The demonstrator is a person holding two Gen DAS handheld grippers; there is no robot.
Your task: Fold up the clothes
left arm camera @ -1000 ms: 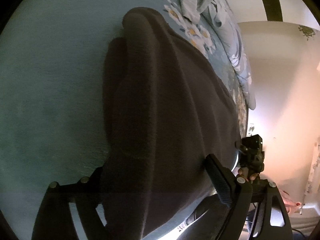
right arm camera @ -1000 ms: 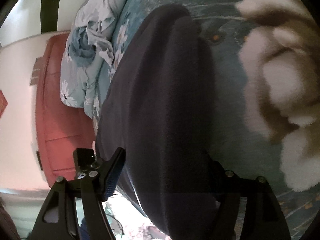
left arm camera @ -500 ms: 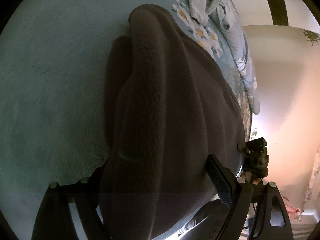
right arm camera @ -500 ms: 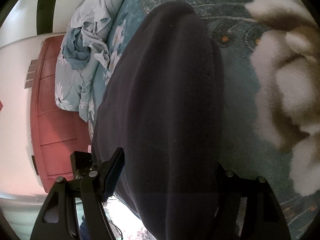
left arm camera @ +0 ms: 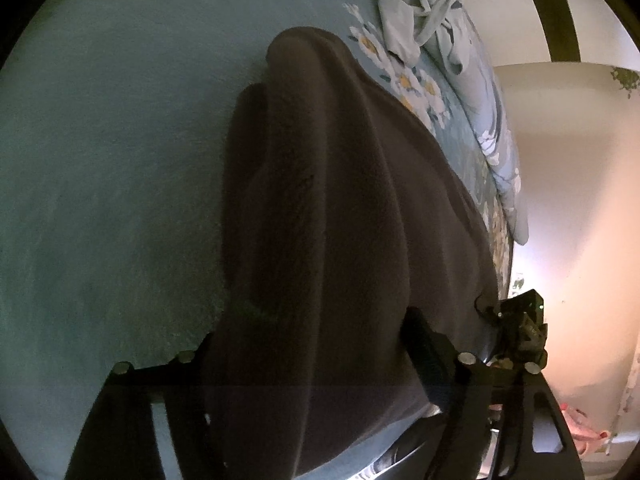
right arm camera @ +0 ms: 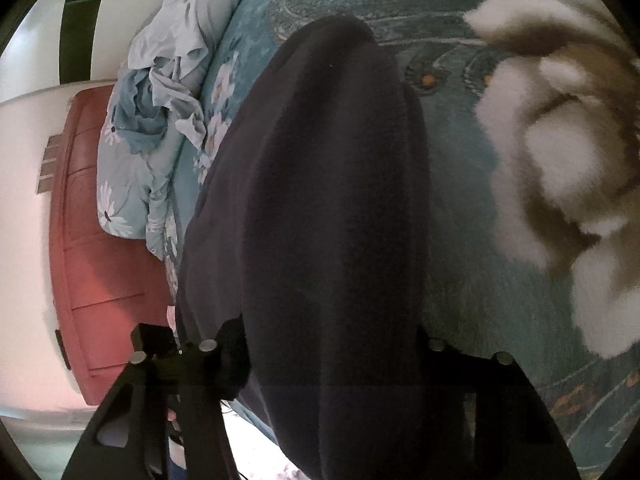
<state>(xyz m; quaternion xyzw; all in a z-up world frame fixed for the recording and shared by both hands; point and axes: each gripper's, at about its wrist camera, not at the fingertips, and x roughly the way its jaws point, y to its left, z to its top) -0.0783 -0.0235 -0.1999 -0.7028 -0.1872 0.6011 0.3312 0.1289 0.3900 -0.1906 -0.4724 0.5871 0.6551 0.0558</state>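
A dark fleece garment (left arm camera: 340, 220) lies stretched over the teal bed cover (left arm camera: 100, 160). It runs from between the fingers of my left gripper (left arm camera: 312, 360) up to a rounded far end. The left jaws are closed on its near edge. In the right wrist view the same dark garment (right arm camera: 328, 220) fills the middle and passes between the fingers of my right gripper (right arm camera: 332, 344), which is shut on its near edge. The other gripper (left arm camera: 520, 328) shows at the garment's right side in the left wrist view, and likewise in the right wrist view (right arm camera: 156, 340).
A crumpled pale blue floral quilt (left arm camera: 432, 40) lies at the far end of the bed, also in the right wrist view (right arm camera: 156, 120). A fluffy white and tan shape (right arm camera: 560, 160) lies right of the garment. A red headboard (right arm camera: 100, 260) and a cream wall (left arm camera: 568, 200) border the bed.
Both grippers have stayed shut on the garment. The views shifted slightly and the garment's far end sits a little lower in the left wrist view than half a second ago.
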